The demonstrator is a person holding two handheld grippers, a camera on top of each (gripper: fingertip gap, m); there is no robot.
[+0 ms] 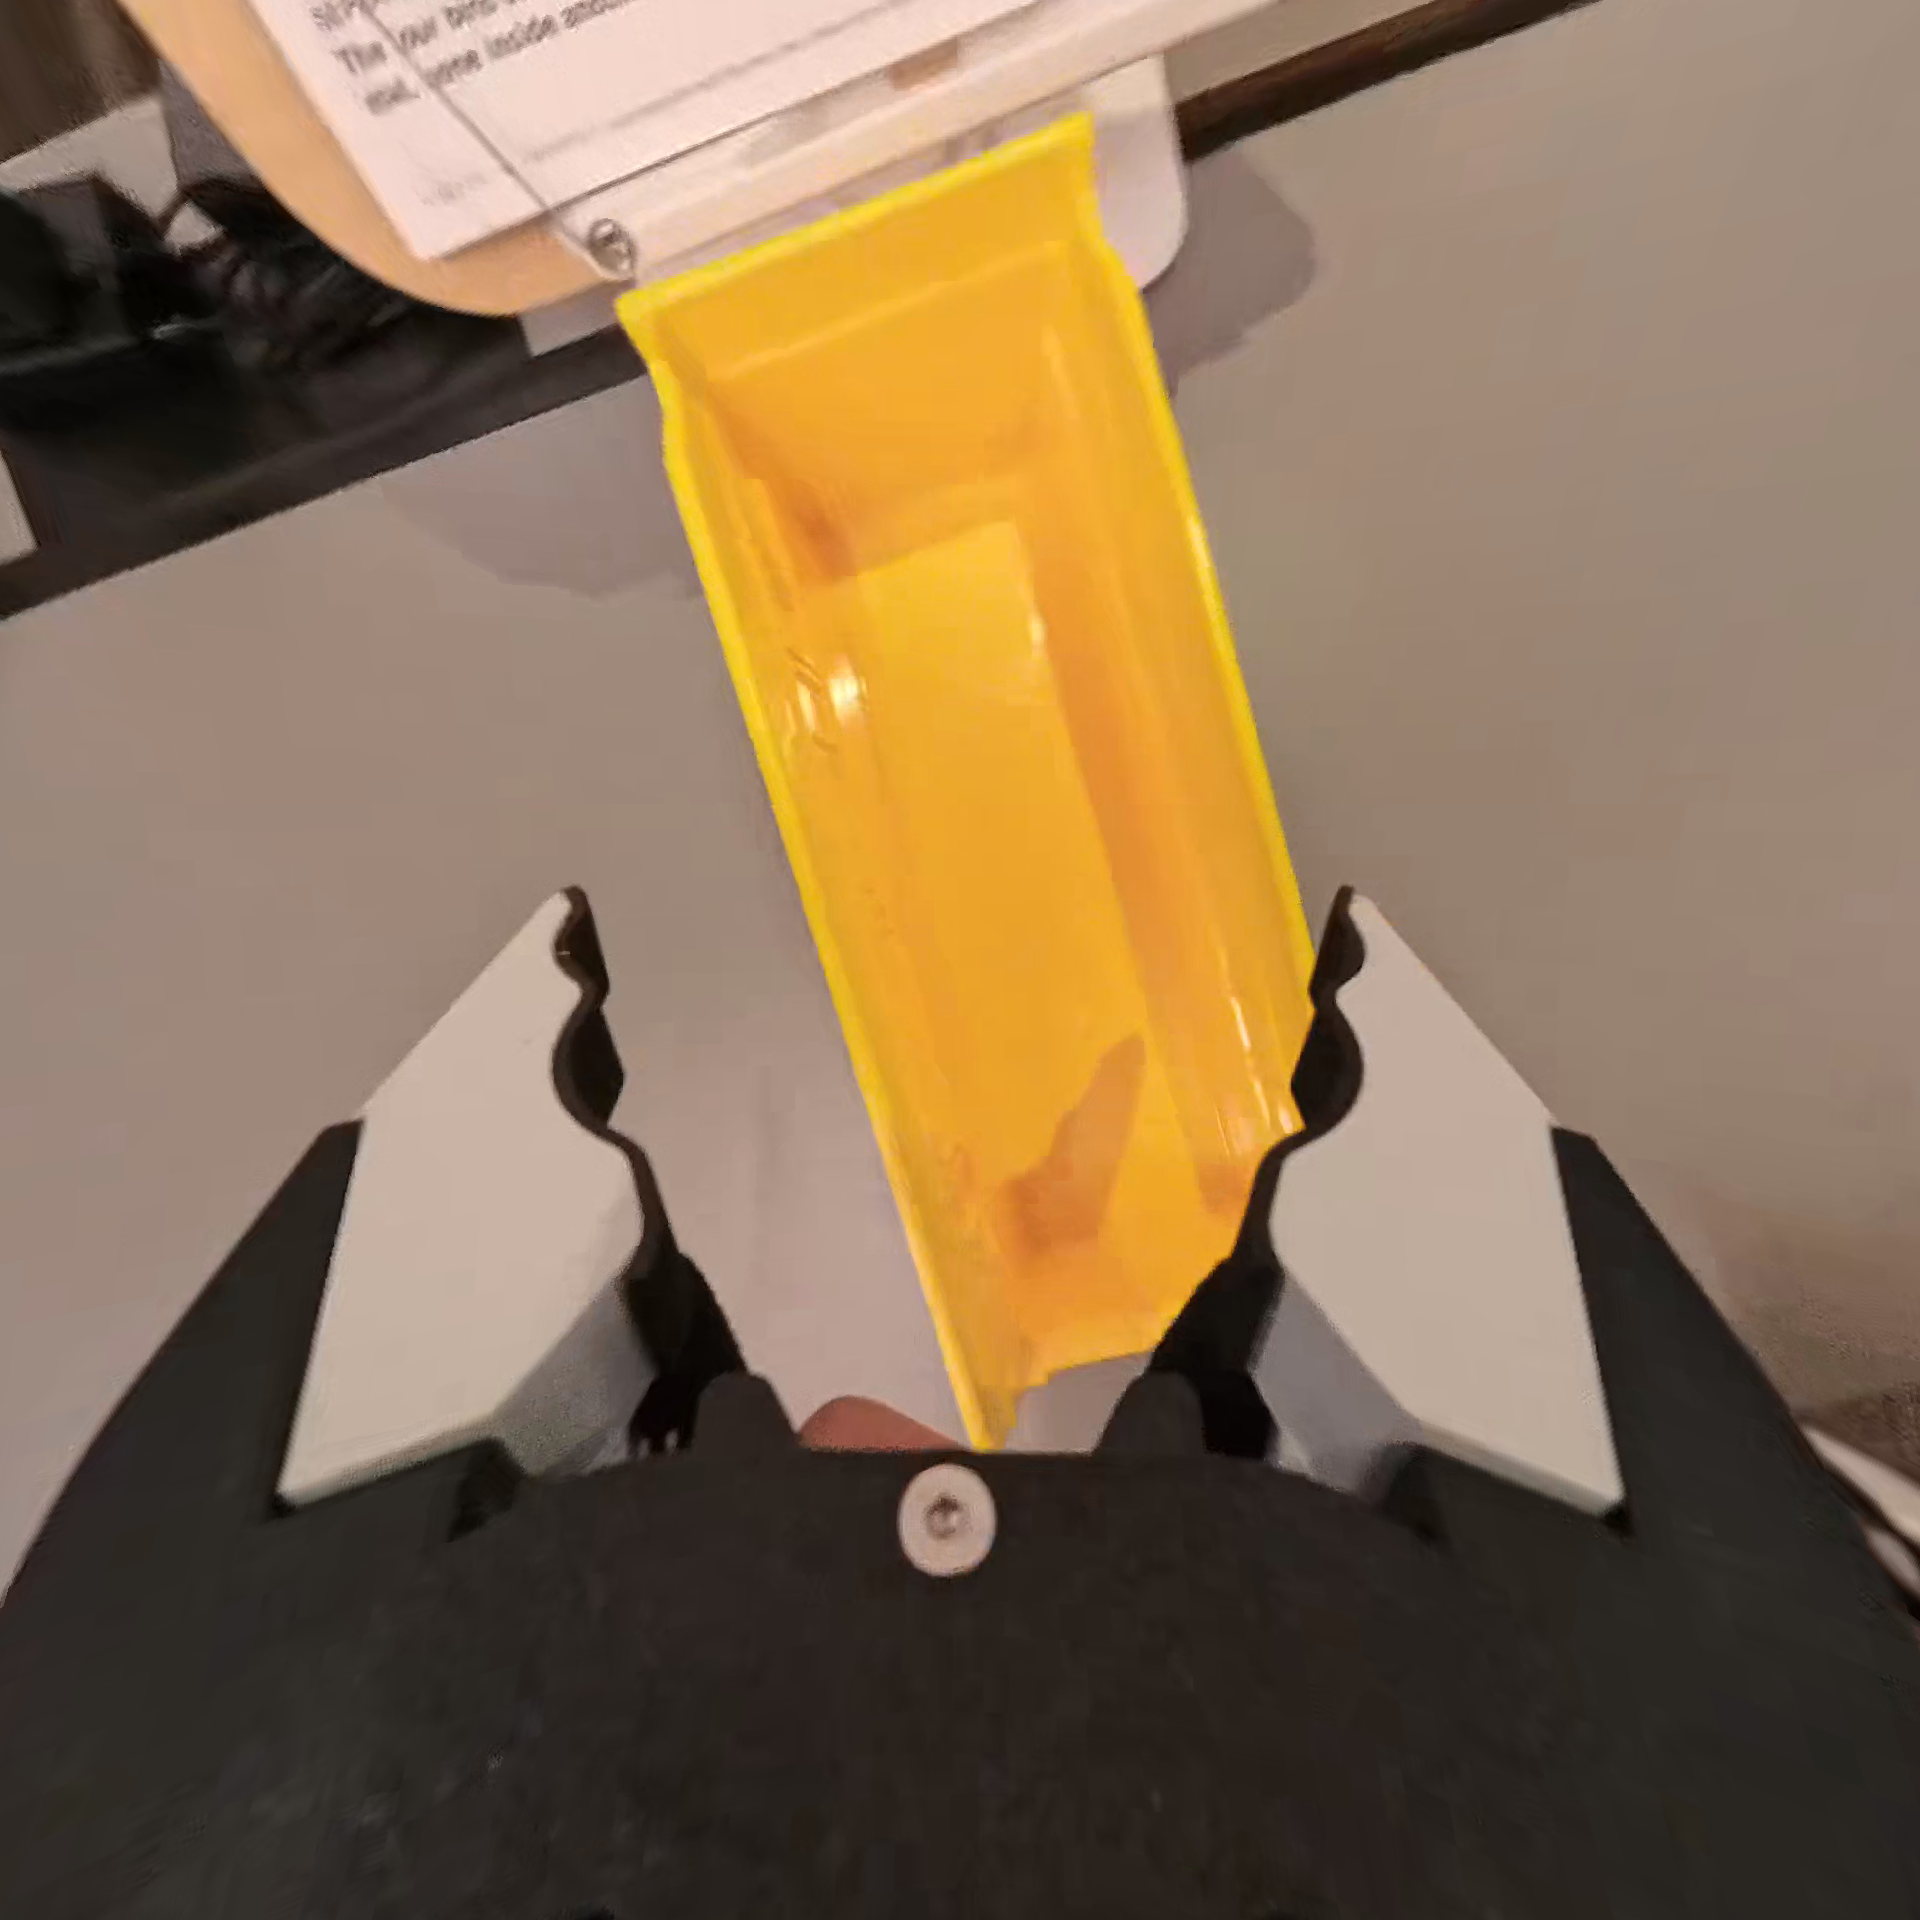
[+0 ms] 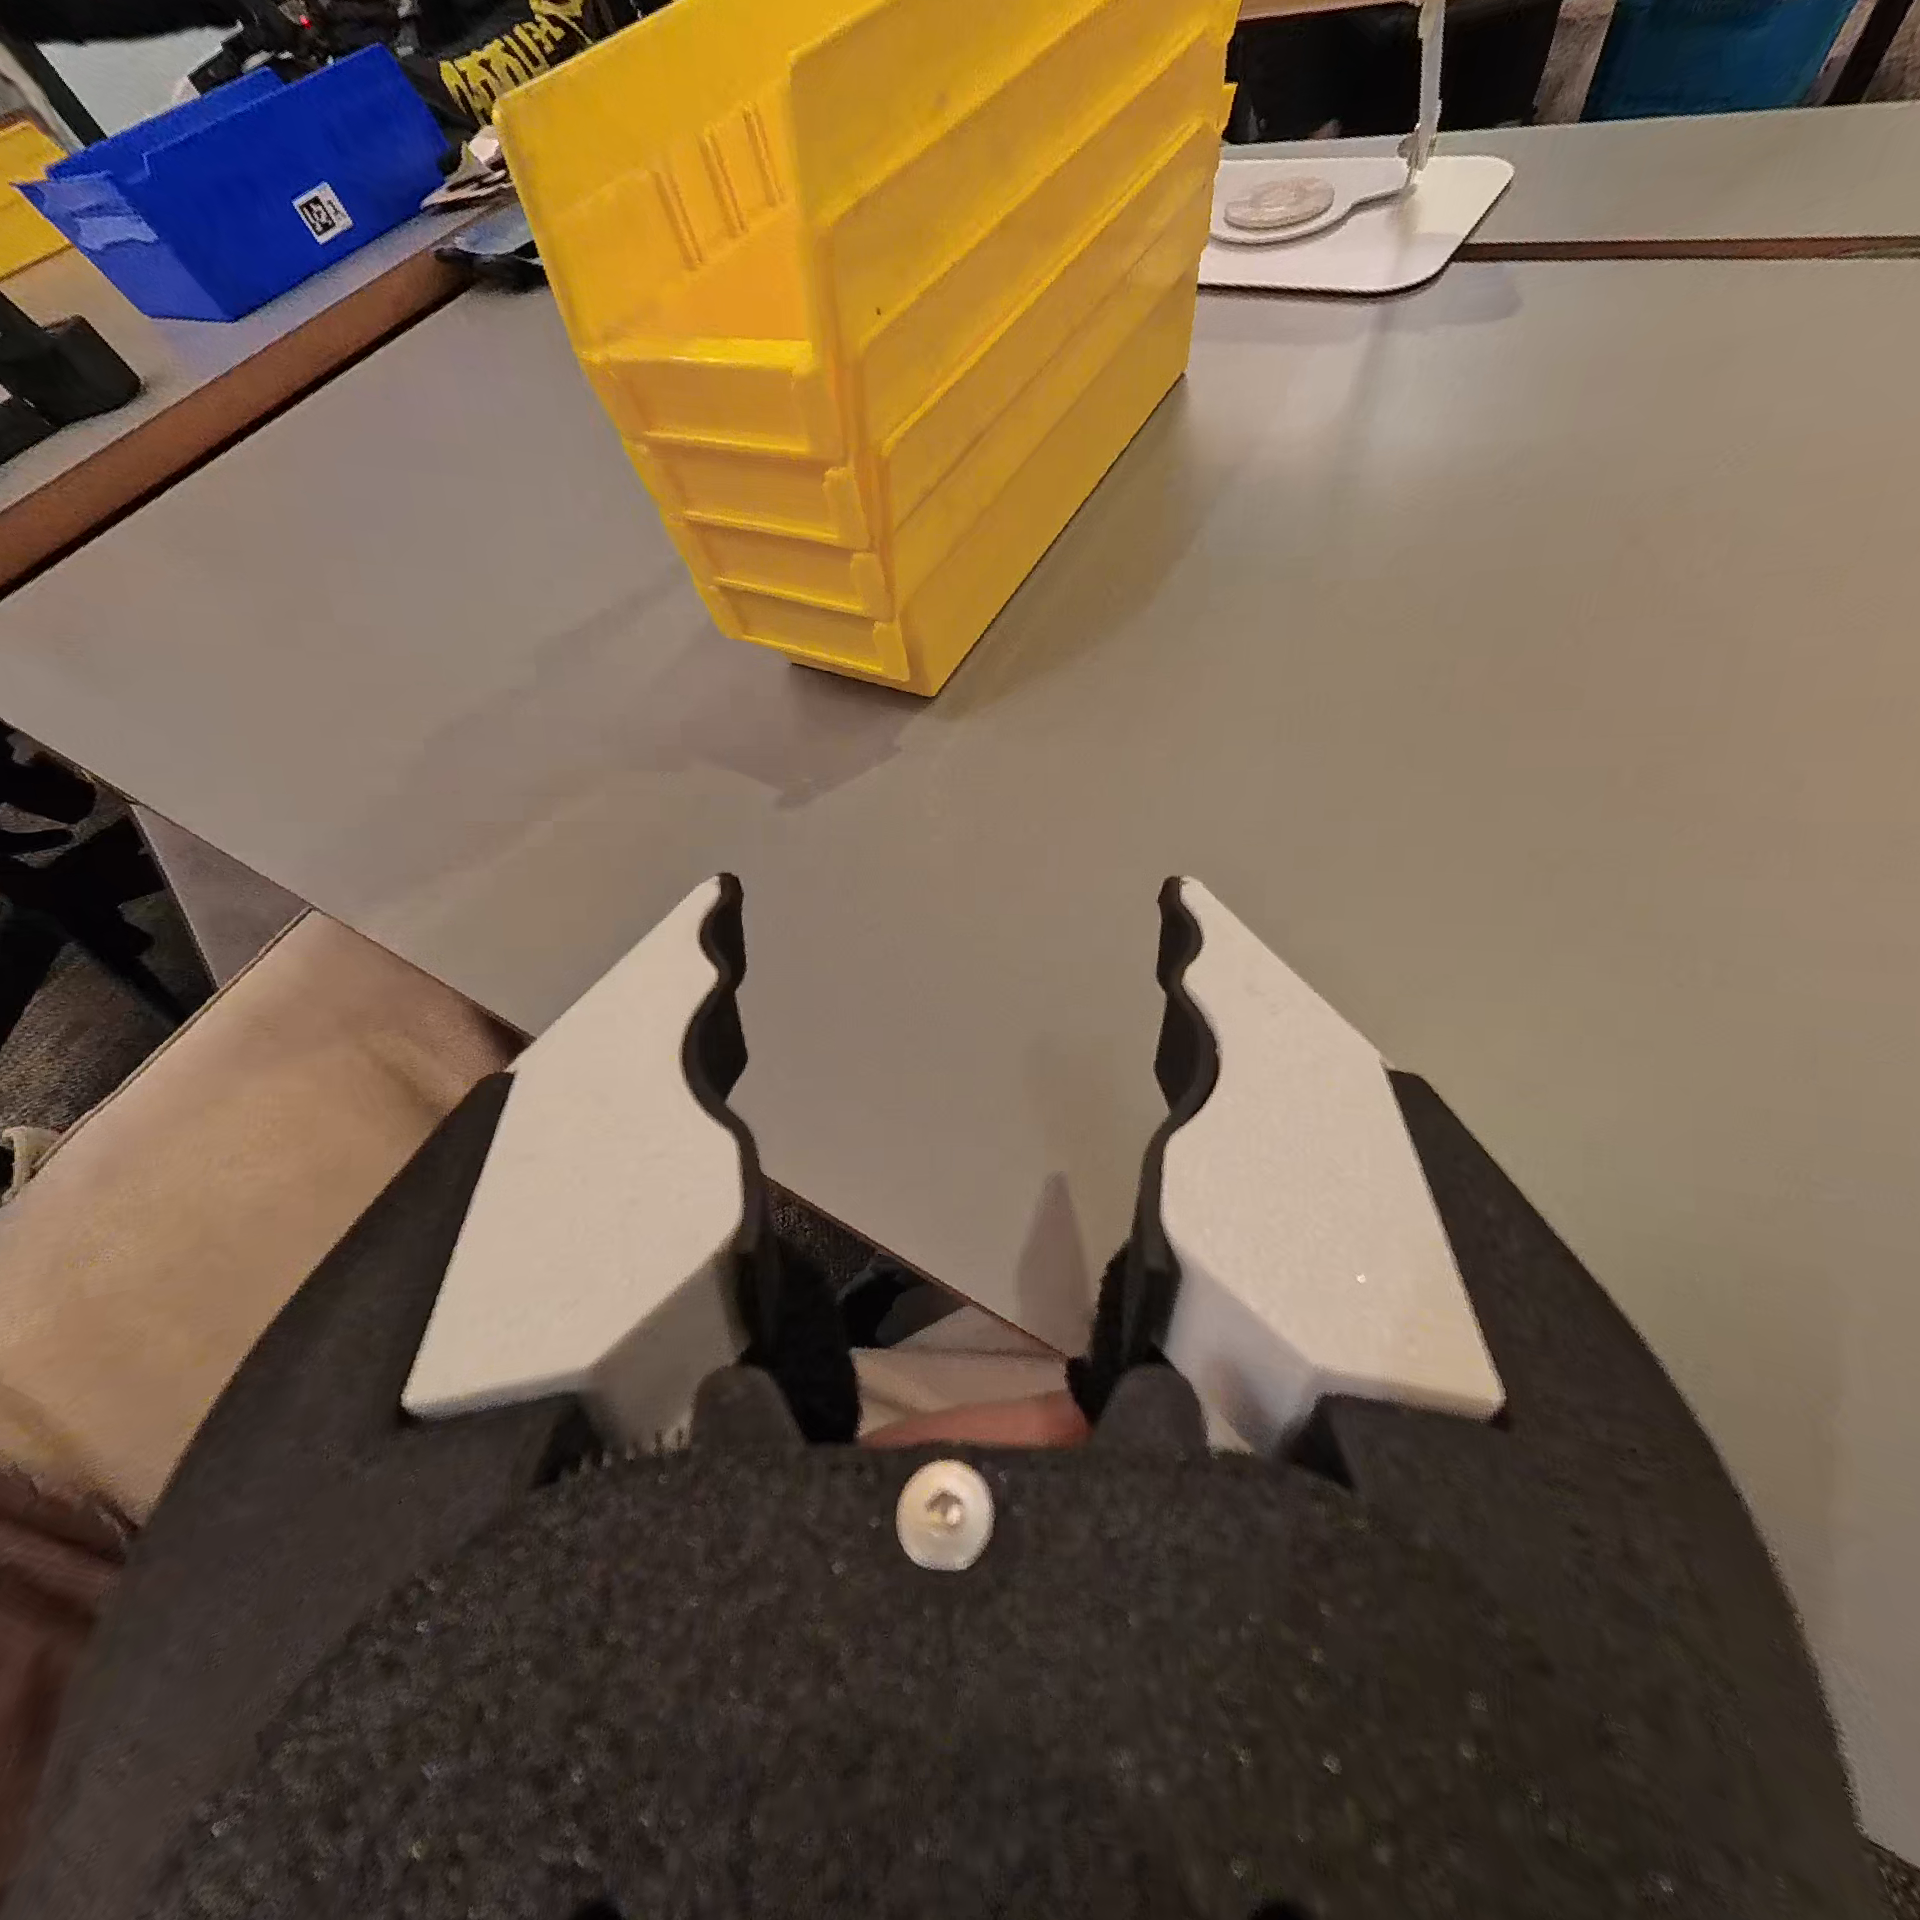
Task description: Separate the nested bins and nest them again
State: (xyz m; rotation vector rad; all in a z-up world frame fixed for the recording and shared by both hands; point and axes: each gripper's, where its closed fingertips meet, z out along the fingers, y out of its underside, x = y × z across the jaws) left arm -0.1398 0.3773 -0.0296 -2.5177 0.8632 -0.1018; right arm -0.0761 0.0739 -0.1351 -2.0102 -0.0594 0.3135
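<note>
Your left gripper (image 1: 956, 904) hangs open above the yellow bin stack (image 1: 966, 727), whose right rim touches the right finger (image 1: 1340, 1039). Your right gripper (image 2: 951, 894) is open and empty, well short of the stack, which stands mid-table (image 2: 1455, 623). Only the right wrist view shows four nested bins, one blue bin (image 2: 249, 187) and a white stand base (image 2: 1371, 218).
</note>
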